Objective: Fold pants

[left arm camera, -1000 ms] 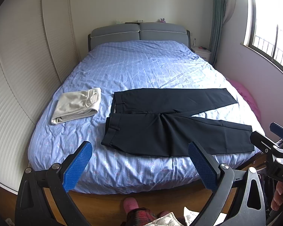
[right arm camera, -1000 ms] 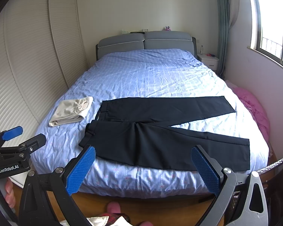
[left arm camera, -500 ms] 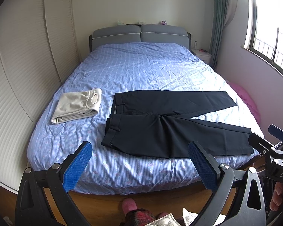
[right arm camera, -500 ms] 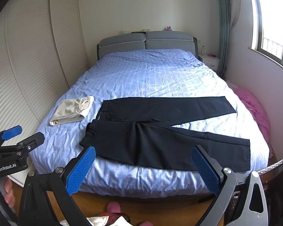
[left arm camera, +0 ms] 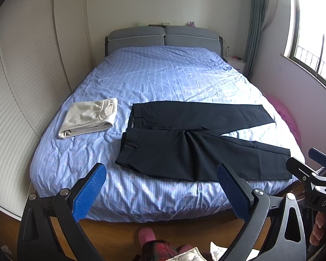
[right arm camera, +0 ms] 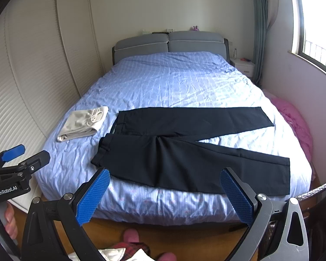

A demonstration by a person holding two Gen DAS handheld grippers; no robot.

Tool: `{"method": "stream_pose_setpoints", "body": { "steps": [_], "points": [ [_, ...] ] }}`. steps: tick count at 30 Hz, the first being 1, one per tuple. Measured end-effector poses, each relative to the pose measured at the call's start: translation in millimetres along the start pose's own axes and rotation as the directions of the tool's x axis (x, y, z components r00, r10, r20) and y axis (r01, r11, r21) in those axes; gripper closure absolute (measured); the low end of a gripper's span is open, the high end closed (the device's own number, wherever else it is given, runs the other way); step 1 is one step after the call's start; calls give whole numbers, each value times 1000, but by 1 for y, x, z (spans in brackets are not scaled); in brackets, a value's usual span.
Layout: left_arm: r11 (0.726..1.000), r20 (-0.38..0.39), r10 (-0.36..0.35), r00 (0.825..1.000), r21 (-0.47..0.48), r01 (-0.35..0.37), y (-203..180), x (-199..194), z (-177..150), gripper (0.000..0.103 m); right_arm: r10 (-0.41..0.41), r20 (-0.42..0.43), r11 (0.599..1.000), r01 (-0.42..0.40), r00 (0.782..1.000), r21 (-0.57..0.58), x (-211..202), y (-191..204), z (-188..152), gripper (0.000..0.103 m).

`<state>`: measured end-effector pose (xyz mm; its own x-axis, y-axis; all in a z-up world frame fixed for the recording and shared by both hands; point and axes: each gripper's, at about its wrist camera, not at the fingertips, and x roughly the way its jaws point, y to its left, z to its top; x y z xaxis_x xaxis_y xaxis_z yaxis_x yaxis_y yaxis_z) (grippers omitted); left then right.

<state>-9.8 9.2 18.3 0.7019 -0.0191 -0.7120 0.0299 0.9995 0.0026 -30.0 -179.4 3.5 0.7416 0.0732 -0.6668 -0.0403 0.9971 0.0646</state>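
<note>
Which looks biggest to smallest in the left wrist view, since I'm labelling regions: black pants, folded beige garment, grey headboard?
1. black pants, clearly the largest.
2. grey headboard.
3. folded beige garment.
The last two look close, and the headboard lies farther away, so their order is unsure.

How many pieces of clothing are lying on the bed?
2. Black trousers lie spread flat near the foot of the blue striped bed; a folded beige garment lies beside their waistband. None seems hidden.
</note>
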Motion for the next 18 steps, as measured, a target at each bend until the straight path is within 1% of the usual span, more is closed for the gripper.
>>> {"method": "stream_pose_setpoints", "body": {
  "steps": [6,10,13,18],
  "points": [
    [1000,-25,21,999,-5,-21,7,18,-4,0,8,-40,1000,-8,999,6,17,-2,-3,1],
    [999,-35,51,998,3,-51,14,38,-7,0,25,-81,1000,-23,996,21,42,-2,-10,1],
    [997,-43,76,996,5,-76,25,60,-10,0,44,-118,998,-39,992,47,66,-1,-15,1],
    [997,-102,81,991,-5,-82,46,116,-21,0,58,-176,993,-39,983,110,123,0,-33,1]
  ]
}}
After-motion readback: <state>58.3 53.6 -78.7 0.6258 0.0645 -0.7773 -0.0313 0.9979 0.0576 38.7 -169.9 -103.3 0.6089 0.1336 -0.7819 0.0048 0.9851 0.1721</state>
